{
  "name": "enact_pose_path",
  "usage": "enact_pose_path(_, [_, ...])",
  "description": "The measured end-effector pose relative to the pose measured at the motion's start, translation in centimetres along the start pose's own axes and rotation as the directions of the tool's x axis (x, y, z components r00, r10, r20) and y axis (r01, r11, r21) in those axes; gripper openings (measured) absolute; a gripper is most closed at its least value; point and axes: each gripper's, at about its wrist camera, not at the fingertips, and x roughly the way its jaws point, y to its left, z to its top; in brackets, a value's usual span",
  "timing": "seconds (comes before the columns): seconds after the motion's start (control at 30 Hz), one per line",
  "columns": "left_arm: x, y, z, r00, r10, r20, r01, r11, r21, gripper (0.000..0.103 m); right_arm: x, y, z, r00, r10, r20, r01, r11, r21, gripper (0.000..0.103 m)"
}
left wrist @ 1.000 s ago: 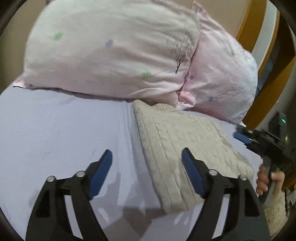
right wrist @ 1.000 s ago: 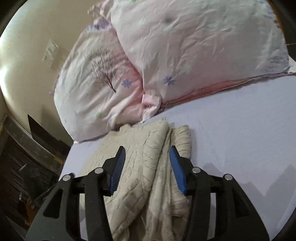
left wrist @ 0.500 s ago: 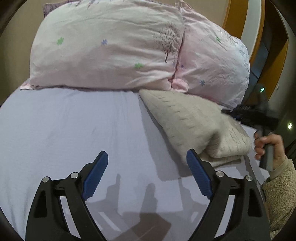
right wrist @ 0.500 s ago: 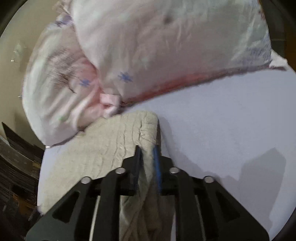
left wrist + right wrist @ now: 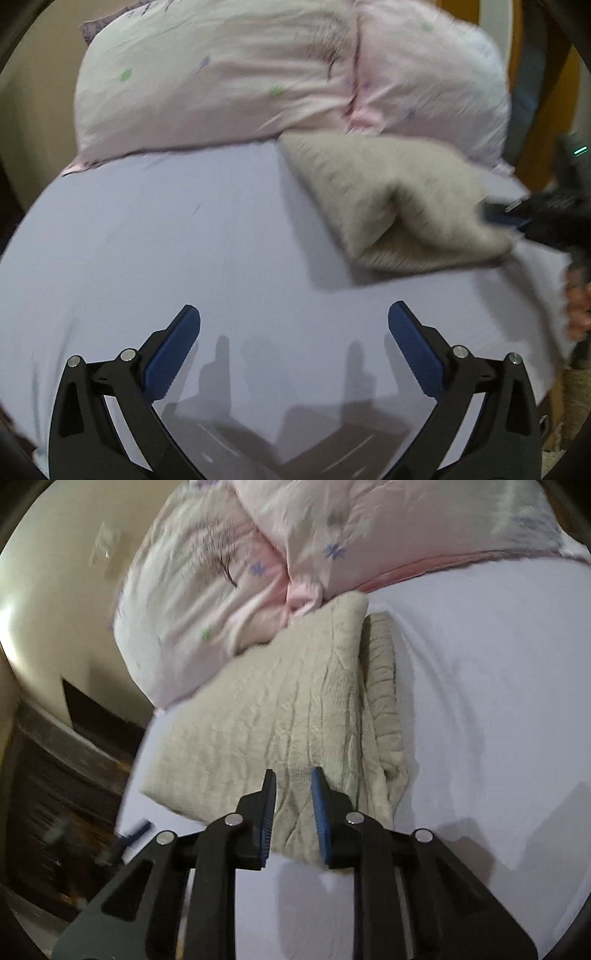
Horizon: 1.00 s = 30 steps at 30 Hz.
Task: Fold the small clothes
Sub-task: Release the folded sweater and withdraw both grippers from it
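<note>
A beige cable-knit sweater [image 5: 388, 195] lies folded on the lavender bed sheet [image 5: 166, 229], its far end against the pillows. In the right wrist view the sweater [image 5: 280, 720] fills the centre. My right gripper [image 5: 293, 779] is partly open at the sweater's near edge, with a narrow gap between its blue pads and nothing clamped. It also shows in the left wrist view [image 5: 506, 218] at the sweater's right end. My left gripper [image 5: 293, 317] is wide open and empty over bare sheet, well short of the sweater.
Two pink flowered pillows [image 5: 229, 74] lean against the wall at the head of the bed. The bed's edge, dark furniture and floor [image 5: 55, 775] lie to the left in the right wrist view. A wooden door frame [image 5: 517, 55] stands at the right.
My right gripper was shut on the sweater's edge half a second ago and has opened a little and drawn back. My left gripper has pulled back from the sweater, staying open.
</note>
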Motion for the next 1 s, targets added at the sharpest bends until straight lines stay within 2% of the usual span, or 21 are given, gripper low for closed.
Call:
enact_pose_path(0.03, [0.2,-0.1,-0.2,1.0,0.013,-0.02,-0.013,1.0,-0.006,0.102,-1.1,0.5,-0.4,0.999,-0.001,0.042,0.001,1.0,-0.016,0.045])
enact_pose_path(0.07, [0.4,-0.1,-0.3,0.999,0.009,-0.034,-0.009,1.0,-0.018,0.102,-2.4,0.5,-0.9,0.996,-0.002,0.089,0.005,0.999,-0.039,0.079])
enact_pose_path(0.13, [1.0,-0.1,-0.3,0.997,-0.027,-0.068,0.024,0.998,-0.052,0.102,-4.9,1.9,-3.1,0.973,-0.083,0.214,0.105,0.99,-0.09,0.101])
enact_pose_path(0.2, [1.7,-0.4,-0.2,0.994,-0.034,-0.106,0.027,0.997,-0.067,0.102,-5.4,2.7,-4.3,0.961,-0.112,0.252,0.149,0.98,-0.135,0.101])
enact_pose_path(0.23, [1.9,-0.9,0.0,0.994,-0.002,-0.111,-0.004,0.999,-0.054,0.102,-4.9,3.1,-4.7,0.958,-0.144,0.249,0.184,0.972,-0.149,0.101])
enact_pose_path(0.33, [2.6,-2.3,0.3,0.989,0.059,-0.139,-0.06,0.998,-0.008,0.102,-2.6,3.5,-5.8,0.928,-0.317,0.198,0.351,0.92,-0.175,0.101])
enact_pose_path(0.4, [2.7,-2.7,0.4,0.988,0.06,-0.141,-0.061,0.998,-0.005,0.102,-0.9,3.7,-6.5,0.908,-0.385,0.166,0.414,0.885,-0.212,0.101])
enact_pose_path(0.5, [3.0,-2.7,0.8,0.988,0.057,-0.141,-0.06,0.998,-0.013,0.102,0.6,3.6,-7.5,0.916,-0.385,0.117,0.402,0.885,-0.234,0.101])
enact_pose_path(0.57, [3.1,-2.7,0.8,0.99,0.058,-0.125,-0.06,0.998,-0.013,0.102,2.0,3.9,-7.6,0.911,-0.401,0.102,0.413,0.874,-0.255,0.101])
enact_pose_path(0.63, [3.0,-2.6,0.6,0.994,0.057,-0.099,-0.058,0.998,-0.012,0.102,2.8,4.1,-8.0,0.887,-0.451,0.097,0.459,0.845,-0.274,0.101])
enact_pose_path(0.67, [3.1,-2.6,0.7,0.993,0.055,-0.102,-0.057,0.998,-0.01,0.102,3.2,4.4,-8.2,0.869,-0.484,0.104,0.491,0.818,-0.3,0.101])
enact_pose_path(0.73, [3.1,-2.6,0.7,0.993,0.055,-0.102,-0.056,0.998,-0.007,0.102,3.3,4.8,-9.4,0.847,-0.52,0.11,0.525,0.785,-0.329,0.101])
enact_pose_path(0.83, [3.1,-2.6,0.7,0.994,0.056,-0.099,-0.056,0.998,-0.002,0.102,3.5,4.5,-9.6,0.839,-0.529,0.123,0.54,0.783,-0.309,0.101])
enact_pose_path(1.0, [3.2,-2.7,0.7,0.993,0.06,-0.101,-0.061,0.998,-0.008,0.102,3.7,4.0,-9.7,0.84,-0.528,0.124,0.538,0.784,-0.31,0.101])
